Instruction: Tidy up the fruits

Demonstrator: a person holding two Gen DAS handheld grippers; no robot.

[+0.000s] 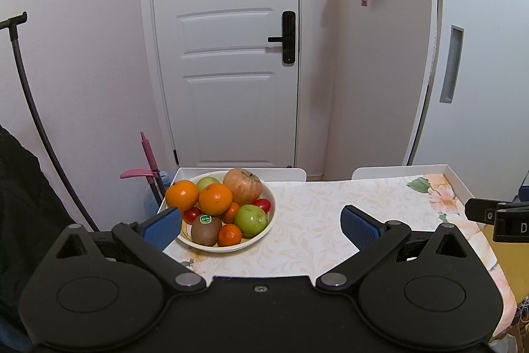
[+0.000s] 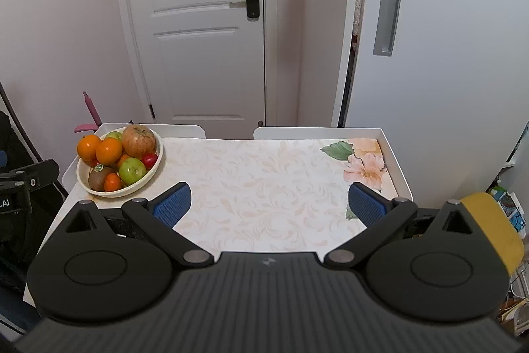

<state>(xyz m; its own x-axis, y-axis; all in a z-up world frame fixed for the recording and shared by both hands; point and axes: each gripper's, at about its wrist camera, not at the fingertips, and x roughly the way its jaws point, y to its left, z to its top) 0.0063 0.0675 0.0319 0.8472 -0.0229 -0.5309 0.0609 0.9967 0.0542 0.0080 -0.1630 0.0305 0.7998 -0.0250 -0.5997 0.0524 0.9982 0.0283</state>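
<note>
Two grippers hang over a small table (image 2: 264,181) covered by a pale floral cloth, and neither one holds anything. Seen from its own camera, the left gripper (image 1: 261,225) has its blue-padded fingers (image 1: 162,227) spread wide, the left pad reaching just in front of the near-left rim of a cream bowl (image 1: 264,229). The right gripper (image 2: 269,204) is likewise spread wide above the bare middle of the cloth, well apart from the bowl.

All the fruit sits heaped in that bowl, which rests at the far left corner of the table. At the back lies a large reddish apple (image 1: 243,186) with a pale green fruit (image 1: 206,182) beside it (mostly hidden). Two big oranges (image 1: 182,195) sit side by side on the left. In front come a green apple (image 1: 250,219), a kiwi (image 1: 205,230) with a green sticker, and two small tangerines (image 1: 229,234). Small red fruits (image 1: 263,204) peek out by the right rim and between the kiwi and the oranges; what kind they are I cannot tell.

Behind the table stands a white door (image 1: 228,55) with a black handle (image 1: 286,38). A pink-handled tool (image 1: 148,161) leans by the wall to the left.
</note>
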